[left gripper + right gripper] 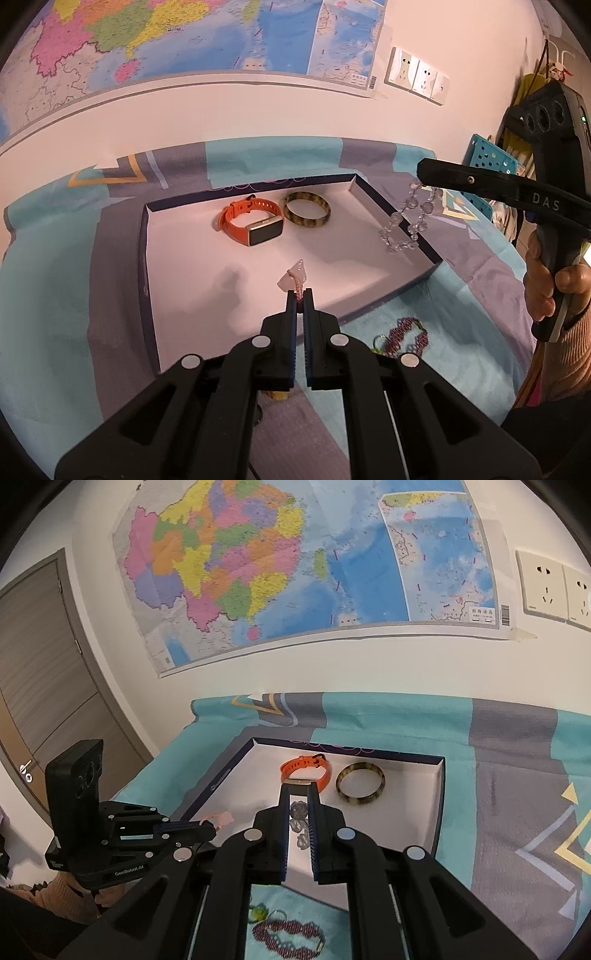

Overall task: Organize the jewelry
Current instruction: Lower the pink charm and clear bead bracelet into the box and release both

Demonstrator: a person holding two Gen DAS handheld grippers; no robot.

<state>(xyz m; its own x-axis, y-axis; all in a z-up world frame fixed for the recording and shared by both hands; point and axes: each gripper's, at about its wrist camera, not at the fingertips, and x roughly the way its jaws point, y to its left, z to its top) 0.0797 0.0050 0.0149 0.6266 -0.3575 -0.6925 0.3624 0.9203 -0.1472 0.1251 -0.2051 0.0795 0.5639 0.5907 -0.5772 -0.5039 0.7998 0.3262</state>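
The left hand-held gripper (300, 295) is pinching a pink beaded cord with a pale pink pendant (293, 277) at its fingertips, jaws nearly closed on the cord, and is holding it above the white floor of the shallow dark-rimmed box (147, 258), near the box's front edge. The right hand-held gripper (298, 794) is gripping a clear crystal bead bracelet (406, 225), which is dangling from its fingers over the right rim of the box; in the right wrist view a few clear beads (299, 825) are showing between its narrowly set fingers. Inside the box, toward the back edge, an orange smartwatch (251, 223) is lying just beside a brown striped bangle (307, 210), the two close but apart. The box is sitting on a teal and grey patterned bedspread (517, 775). On the bedspread just in front of the box, a dark red beaded bracelet (290, 938) is lying beside a small yellow-green charm (258, 912).
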